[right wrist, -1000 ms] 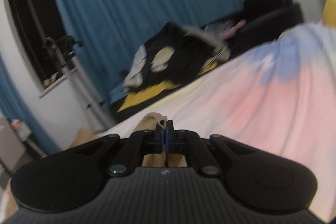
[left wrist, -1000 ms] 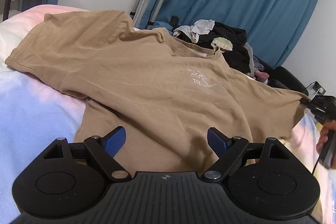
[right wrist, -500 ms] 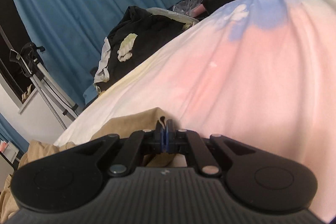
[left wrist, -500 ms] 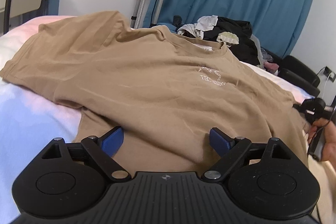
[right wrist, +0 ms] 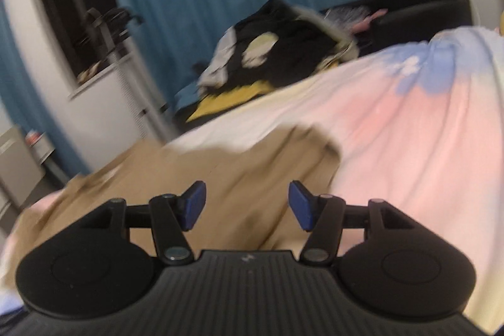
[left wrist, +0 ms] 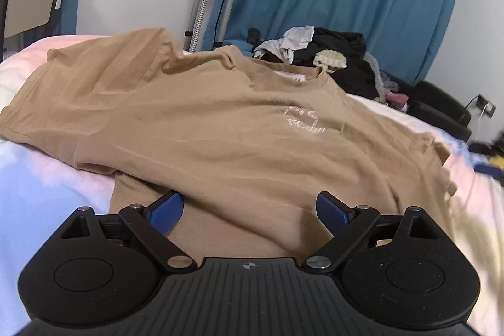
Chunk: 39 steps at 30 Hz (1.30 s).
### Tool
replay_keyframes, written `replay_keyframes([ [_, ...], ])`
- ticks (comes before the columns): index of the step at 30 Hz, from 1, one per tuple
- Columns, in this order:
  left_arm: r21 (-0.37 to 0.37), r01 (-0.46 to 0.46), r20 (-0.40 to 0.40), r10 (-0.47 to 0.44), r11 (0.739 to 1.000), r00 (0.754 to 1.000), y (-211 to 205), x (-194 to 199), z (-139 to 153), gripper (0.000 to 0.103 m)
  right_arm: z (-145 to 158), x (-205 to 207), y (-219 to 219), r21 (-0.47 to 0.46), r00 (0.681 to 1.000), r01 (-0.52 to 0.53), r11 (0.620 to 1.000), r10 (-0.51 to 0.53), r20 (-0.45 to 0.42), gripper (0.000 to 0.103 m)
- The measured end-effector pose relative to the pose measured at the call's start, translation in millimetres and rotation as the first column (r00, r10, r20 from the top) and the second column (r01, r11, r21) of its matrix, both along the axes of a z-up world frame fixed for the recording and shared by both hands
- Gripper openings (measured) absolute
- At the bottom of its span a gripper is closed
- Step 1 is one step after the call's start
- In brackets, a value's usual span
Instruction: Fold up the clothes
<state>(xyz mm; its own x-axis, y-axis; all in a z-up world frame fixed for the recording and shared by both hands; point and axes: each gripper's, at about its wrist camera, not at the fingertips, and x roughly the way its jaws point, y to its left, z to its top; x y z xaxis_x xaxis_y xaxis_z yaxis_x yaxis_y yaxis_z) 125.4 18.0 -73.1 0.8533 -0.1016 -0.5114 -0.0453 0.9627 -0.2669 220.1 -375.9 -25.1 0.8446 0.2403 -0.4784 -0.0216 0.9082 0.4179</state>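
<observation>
On the pastel bedspread (left wrist: 47, 188), the tan T-shirt (left wrist: 220, 131) lies spread front-up, collar toward the clothes pile (left wrist: 330, 59) at the far edge. Your left gripper (left wrist: 249, 210) hovers at the near hem, jaws wide apart, the pads pressing on nothing. Your right gripper (right wrist: 247, 203) has just been opening; its jaws stand about half apart above the sleeve end of the shirt, nothing pinched between them. Risk: the near hem already lies doubled under a ridge of cloth, so closing there may catch one layer only and fold in a crease. The right view is blurred; a hasty re-grip could snag the bedspread.
</observation>
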Motion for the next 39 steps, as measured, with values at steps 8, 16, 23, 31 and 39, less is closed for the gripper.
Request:
replay_keyframes([
  [8, 0.063, 0.071, 0.097, -0.077, 0.995, 0.992, -9.0, -48.3, 46.5, 0.093, 21.4, -120.7, 60.5, 0.035, 0.992, -0.129, 0.991, 0.129, -0.008, 0.060],
  [16, -0.015, 0.079, 0.131, -0.077, 0.997, 0.988, -2.0, -96.5, 68.6, 0.093, -20.9, -183.0, 112.1, 0.107, 0.924, -0.285, 0.953, 0.303, -0.234, 0.060],
  [23, -0.028, 0.082, 0.136, -0.077, 0.996, 0.988, 4.6, -103.8, 70.3, 0.093, -45.3, -198.3, 148.8, 0.171, 0.801, -0.378, 0.910, 0.414, -0.433, 0.036],
  [31, -0.083, 0.053, 0.081, -0.046, 0.995, 0.996, 28.5, -99.4, 60.7, 0.093, -22.9, -200.3, 180.0, 0.014, 0.767, -0.497, 0.868, 0.447, -0.460, 0.004],
  [39, -0.146, 0.030, 0.065, -0.020, 0.989, 0.998, 40.4, -98.6, 61.8, 0.093, 38.5, -207.9, 135.2, -0.203, 0.760, -0.556, 0.806, 0.393, -0.517, 0.004],
])
